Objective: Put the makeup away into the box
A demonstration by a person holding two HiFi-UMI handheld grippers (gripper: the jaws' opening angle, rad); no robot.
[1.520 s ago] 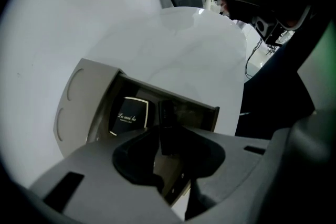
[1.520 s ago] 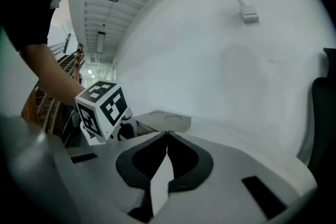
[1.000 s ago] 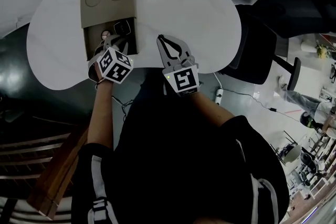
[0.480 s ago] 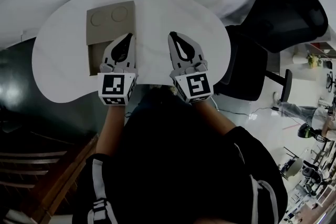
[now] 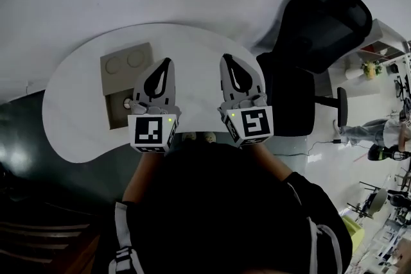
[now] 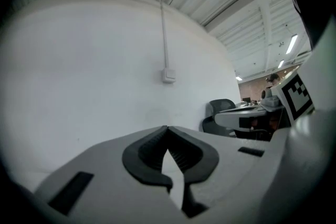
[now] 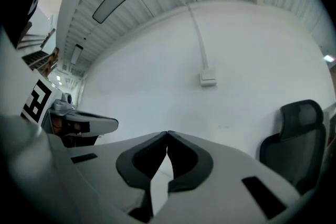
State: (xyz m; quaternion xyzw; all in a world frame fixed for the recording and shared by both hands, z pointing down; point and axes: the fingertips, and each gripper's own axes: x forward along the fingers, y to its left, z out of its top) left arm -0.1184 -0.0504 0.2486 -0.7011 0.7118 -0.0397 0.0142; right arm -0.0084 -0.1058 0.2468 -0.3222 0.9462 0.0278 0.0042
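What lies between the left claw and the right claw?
Nothing: the head view shows only bare white table between the left claw and the right claw.

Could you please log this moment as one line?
left claw: shut, empty | right claw: shut, empty | box: on table

Box [image 5: 125, 67] on the table [image 5: 199, 54]'s left side; chair [image 5: 321, 29] right of it
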